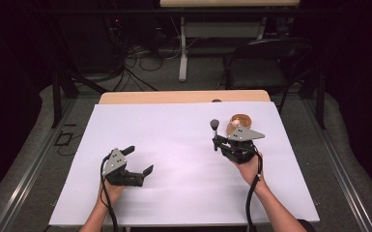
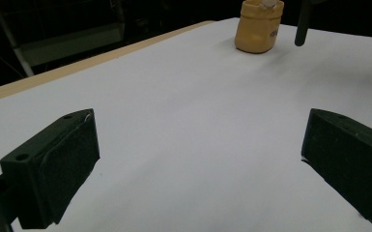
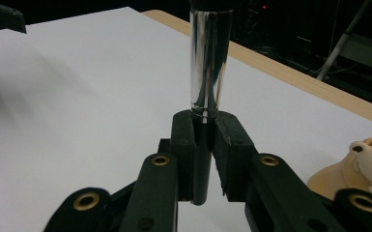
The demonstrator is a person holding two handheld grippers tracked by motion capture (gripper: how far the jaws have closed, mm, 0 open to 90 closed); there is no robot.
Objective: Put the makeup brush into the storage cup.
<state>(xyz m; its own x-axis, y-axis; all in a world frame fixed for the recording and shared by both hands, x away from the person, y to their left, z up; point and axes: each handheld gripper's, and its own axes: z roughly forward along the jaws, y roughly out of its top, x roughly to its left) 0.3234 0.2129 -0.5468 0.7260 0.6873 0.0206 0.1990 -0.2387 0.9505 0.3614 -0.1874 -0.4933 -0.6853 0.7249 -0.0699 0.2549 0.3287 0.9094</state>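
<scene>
Right gripper (image 1: 216, 141) clamped on slim chrome-and-black makeup brush (image 3: 207, 63), held upright, long axis vertical, just left of tan bear-shaped ceramic jar (image 1: 240, 121) on white table sheet (image 1: 174, 145). Left gripper (image 1: 140, 159) jaws wide, empty, well apart. Right gripper view shows bear figure (image 3: 369, 162)

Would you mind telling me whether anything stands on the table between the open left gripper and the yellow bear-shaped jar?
Nothing visible does. From the left gripper, bare white table runs up to the yellow bear-shaped jar. The rod clamped upright in the right gripper stands just beside the jar, not in front.
</scene>
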